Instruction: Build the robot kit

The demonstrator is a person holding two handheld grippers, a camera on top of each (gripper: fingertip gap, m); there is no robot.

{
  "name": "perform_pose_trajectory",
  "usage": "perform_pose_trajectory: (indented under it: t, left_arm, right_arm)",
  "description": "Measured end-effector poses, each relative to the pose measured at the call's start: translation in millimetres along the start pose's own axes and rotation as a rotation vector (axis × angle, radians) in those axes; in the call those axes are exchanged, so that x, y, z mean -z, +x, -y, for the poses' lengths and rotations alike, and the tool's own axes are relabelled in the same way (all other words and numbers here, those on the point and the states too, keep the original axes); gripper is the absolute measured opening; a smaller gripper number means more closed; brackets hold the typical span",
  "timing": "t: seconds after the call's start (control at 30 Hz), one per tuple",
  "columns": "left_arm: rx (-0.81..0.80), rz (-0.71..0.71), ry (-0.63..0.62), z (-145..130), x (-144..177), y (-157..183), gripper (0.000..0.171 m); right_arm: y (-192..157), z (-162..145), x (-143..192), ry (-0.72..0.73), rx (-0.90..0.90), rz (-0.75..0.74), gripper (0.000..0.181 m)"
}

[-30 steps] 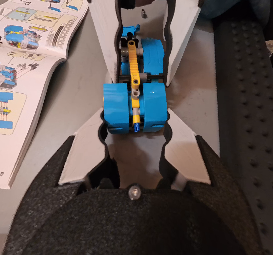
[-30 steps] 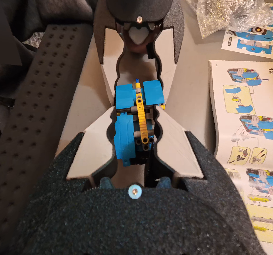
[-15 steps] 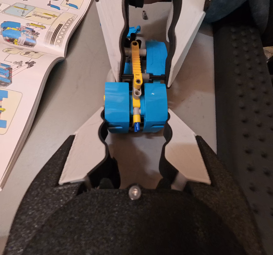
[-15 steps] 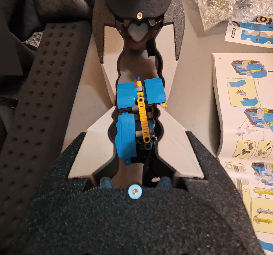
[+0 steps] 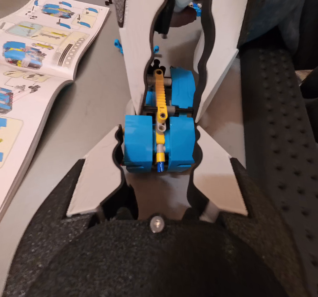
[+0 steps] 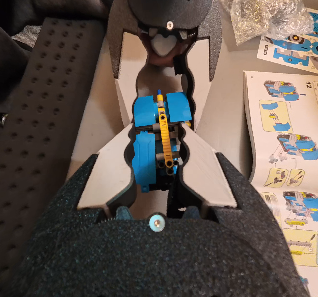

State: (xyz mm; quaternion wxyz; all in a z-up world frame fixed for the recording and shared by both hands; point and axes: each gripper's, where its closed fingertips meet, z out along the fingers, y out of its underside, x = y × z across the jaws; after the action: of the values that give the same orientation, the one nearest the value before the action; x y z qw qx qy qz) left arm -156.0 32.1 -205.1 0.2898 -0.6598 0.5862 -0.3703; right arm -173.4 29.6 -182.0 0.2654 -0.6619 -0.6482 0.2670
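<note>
A blue plastic brick-built vehicle model with a yellow toothed beam along its middle [image 5: 160,121] sits on the grey tabletop [image 5: 89,120], clamped from opposite ends by the left gripper [image 5: 159,144] and right gripper [image 6: 157,152]. Since a second ago the grip is unchanged; an open instruction booklet [image 5: 43,47] beside the model has slid slightly.
</note>
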Motion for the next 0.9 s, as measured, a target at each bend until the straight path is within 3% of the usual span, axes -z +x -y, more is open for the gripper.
perform_pose_trajectory:
  t: [0.63,0.9]
  left_arm:
    - [0.062,0.000,-0.013,-0.7,-6.0,0.5,0.082]
    - [-0.062,-0.153,-0.044,-5.0,-0.4,13.8,0.082]
  right_arm:
    - [-4.4,-7.9,4.4,-0.057,-0.044,-0.001,0.047]
    - [-9.4,2.9,13.3,0.025,-0.066,0.076,0.054]
